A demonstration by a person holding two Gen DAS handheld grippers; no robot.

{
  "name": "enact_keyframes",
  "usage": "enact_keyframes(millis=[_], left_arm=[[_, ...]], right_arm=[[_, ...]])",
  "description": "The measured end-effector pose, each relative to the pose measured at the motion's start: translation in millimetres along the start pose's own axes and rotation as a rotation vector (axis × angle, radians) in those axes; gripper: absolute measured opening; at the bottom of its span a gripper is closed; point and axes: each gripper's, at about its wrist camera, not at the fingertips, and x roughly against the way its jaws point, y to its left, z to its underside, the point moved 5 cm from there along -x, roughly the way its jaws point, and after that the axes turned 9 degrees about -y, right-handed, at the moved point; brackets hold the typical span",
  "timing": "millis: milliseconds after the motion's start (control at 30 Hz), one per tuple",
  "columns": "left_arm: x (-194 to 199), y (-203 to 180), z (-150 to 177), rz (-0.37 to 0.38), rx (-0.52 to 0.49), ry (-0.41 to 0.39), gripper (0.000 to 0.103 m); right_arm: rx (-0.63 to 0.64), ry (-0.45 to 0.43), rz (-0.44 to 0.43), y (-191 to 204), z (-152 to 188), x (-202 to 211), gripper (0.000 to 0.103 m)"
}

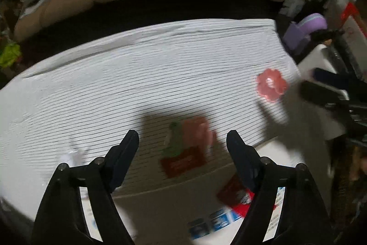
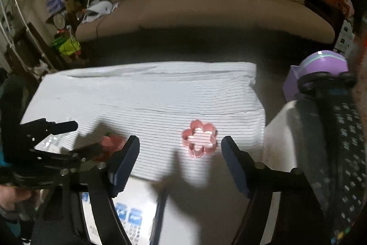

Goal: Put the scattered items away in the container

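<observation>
Left gripper (image 1: 182, 137) is pointing steeply down over a white striped cloth (image 1: 142, 75) covering the desk; its jaws are standing apart with nothing pressed between the pads; ahead of and between the jaws a blurred red packet (image 1: 183, 162) with a green and pink shape on it is lying on the cloth in the gripper's shadow; a second red packet (image 1: 231, 193) is lying on a white printed surface just inside the right-hand jaw; a pink flower-shaped cutter (image 1: 271, 85) is lying well out beyond the right-hand jaw, near the cloth's edge; a small white crumpled item (image 1: 71, 156) is sitting just outside the left-hand jaw, too blurred to identify

Right gripper (image 2: 180, 141) is also pointing down at the cloth (image 2: 146, 98); its jaws are open and empty; the pink flower-shaped cutter (image 2: 199, 141) is lying flat on the cloth ahead of the jaws, between their lines and closer to the right-hand one, touching neither; the left gripper (image 2: 66, 137) is showing out past the left-hand jaw, with the pink and red item (image 2: 110, 144) partly hidden behind it; a hand (image 2: 11, 196) is holding that gripper at the lower edge

A purple and green rounded object (image 2: 321, 66) is standing far out beyond the right-hand jaw, off the cloth; a brown sofa (image 2: 206, 10) is running behind the desk; which object is the container I cannot tell from these views
</observation>
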Motion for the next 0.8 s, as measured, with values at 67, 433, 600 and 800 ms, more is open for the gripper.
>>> enact_keyframes(millis=[67,433,600,800], left_arm=[[-12.3,-3.7,2.7,-0.011,-0.026,0.032,0.045],[-29.9,-8.4,7.8,-0.016,-0.045,0.014,0.014],[-18.1,-13.7,12.2,-0.008,-0.056,0.0,0.005],[22.4,-2.7,21.0,0.008,-0.028,-0.022,0.005]], right_arm=[[-0.001,0.019,0.015,-3.1,1.6,-12.2,0.072],[0.042,0.081,0.049,-4.1,8.9,-41.3,0.058],[0.123,0.114,0.044,6.0,17.4,-39.3,0.007],[0.108,0.088,-0.002,13.6,14.3,-4.6,0.007]])
